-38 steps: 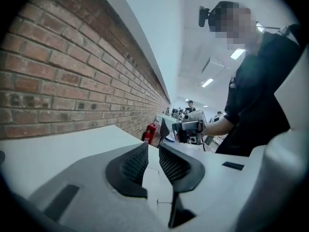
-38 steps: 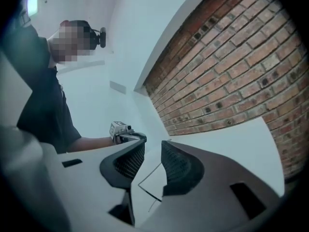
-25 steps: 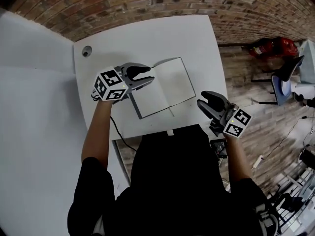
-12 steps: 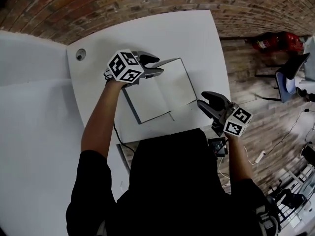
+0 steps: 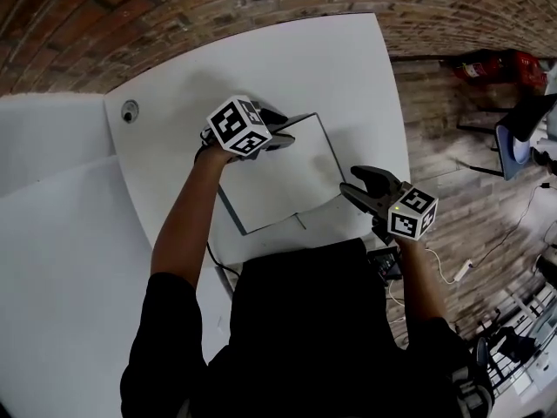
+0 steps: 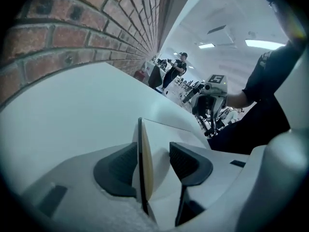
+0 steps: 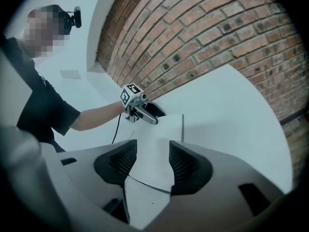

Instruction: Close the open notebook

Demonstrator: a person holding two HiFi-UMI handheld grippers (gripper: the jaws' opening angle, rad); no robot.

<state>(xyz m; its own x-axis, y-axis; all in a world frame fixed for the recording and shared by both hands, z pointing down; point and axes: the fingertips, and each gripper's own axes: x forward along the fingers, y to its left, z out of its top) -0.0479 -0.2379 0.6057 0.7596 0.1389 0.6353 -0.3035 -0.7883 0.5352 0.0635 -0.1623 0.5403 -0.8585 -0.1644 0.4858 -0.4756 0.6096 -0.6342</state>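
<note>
Left tool (image 5: 283,129): jaws just opened wide, notebook (image 5: 287,181) cover edge between, unpinched.
Right tool (image 5: 351,181): jaws just opening, empty, at notebook's 4 o'clock.
Notebook: open, mid-tabletop (image 5: 331,68); 10 o'clock corner hidden under left tool.

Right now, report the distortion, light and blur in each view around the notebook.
Head view: the wide lens bows the table edges and the brick wall; the notebook is sharp and evenly lit. Left gripper view: black corners, ceiling lights blown out, the nearby page edge slightly soft. Right gripper view: black corners, bricks curved, notebook clear, no glare.
</note>
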